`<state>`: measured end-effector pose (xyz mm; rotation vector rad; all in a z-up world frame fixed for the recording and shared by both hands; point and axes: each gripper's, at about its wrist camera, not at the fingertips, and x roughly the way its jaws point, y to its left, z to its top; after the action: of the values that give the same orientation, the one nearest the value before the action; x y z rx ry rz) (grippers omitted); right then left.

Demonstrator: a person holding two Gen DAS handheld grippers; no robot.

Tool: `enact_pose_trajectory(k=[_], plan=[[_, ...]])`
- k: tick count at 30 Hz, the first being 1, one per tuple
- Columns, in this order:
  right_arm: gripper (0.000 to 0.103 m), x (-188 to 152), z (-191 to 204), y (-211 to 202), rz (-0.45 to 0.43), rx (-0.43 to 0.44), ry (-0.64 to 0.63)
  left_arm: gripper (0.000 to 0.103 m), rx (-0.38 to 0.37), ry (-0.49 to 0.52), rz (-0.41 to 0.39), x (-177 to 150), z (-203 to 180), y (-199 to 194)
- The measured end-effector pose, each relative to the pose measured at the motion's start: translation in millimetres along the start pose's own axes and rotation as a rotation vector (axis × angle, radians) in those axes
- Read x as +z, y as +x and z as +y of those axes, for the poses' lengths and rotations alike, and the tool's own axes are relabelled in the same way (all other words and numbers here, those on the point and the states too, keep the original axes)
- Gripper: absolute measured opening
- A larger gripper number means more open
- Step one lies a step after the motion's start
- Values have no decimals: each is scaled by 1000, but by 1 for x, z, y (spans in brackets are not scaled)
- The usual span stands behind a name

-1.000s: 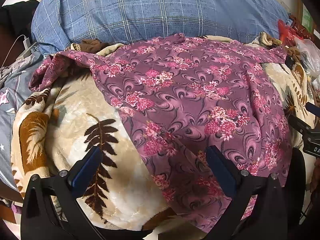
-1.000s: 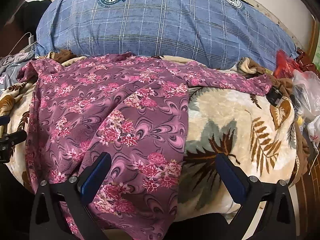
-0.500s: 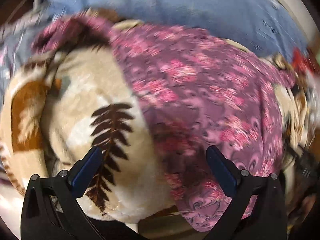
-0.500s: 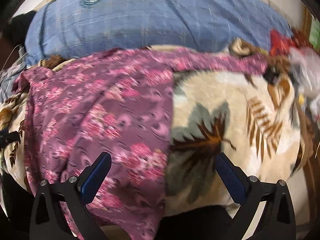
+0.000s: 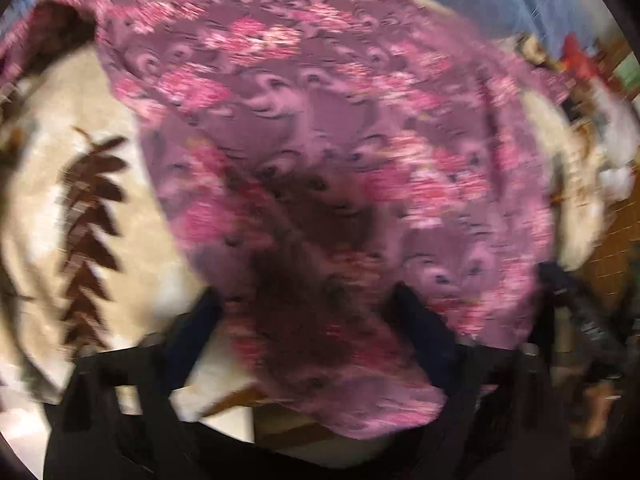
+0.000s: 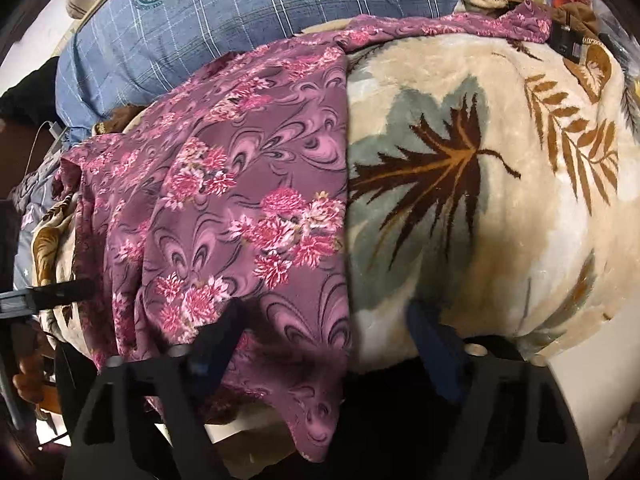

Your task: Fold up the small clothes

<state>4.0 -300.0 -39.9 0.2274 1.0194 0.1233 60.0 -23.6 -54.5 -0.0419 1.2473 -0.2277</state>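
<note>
- Right now your left gripper (image 5: 308, 320) is spread wide, its two dark fingers on either side of the hem of the purple floral garment (image 5: 320, 140), gripping nothing.
- Your left view is badly blurred, so you cannot tell whether either finger touches the cloth.
- Your right gripper (image 6: 324, 340) is likewise released: the left finger (image 6: 216, 344) sits over the garment's lower part, the right finger (image 6: 436, 344) over the bare blanket.
- Your garment (image 6: 240, 208) lies spread over the cream leaf-print blanket (image 6: 500, 200), covering its left part in the right view, with a straight folded edge running down the middle.
- One sleeve reaches along the blanket's far edge toward the right corner.
- The hem hangs over the blanket's near edge.
- A blue plaid pillow (image 6: 240, 12) lies beyond the far edge, touching the garment's top.
</note>
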Motion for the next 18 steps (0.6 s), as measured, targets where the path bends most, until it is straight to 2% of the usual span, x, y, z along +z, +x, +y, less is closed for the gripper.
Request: enact_pose_trajectory(k=[1,2,3,4,5,8,10,13,15,18], plan=[[38,0,2,0,-4,-19,-16,41,30,10,-15,-1,2,-5],[18,-1,4,-1,-6,-25,-37,28,40,9,-21,-2,7,-9],[13,-1,7,-1,-3,-5,-56,15,15,-4,-18,-2,14,-13],[12,0,11,-1,-4,-16,-77,11,-32,-39,-11,-3,24,-17],[7,0,15,-1,-7,-22,-95,10,-62,-75,-3,-4,33,-19],[1,5,8,-17,-43,46,-57,6,-91,-134,-2,-12,53,-29],[1,9,-6,-42,-117,59,-19,6,-69,-144,-27,-23,66,-42],[1,13,-40,-70,-191,-10,47,6,-16,-159,-28,-29,88,-45],[1,14,-60,-69,-180,-45,89,6,8,-192,-8,-36,106,-41],[0,11,-80,-55,-111,-50,153,6,17,-244,8,-40,121,-36]])
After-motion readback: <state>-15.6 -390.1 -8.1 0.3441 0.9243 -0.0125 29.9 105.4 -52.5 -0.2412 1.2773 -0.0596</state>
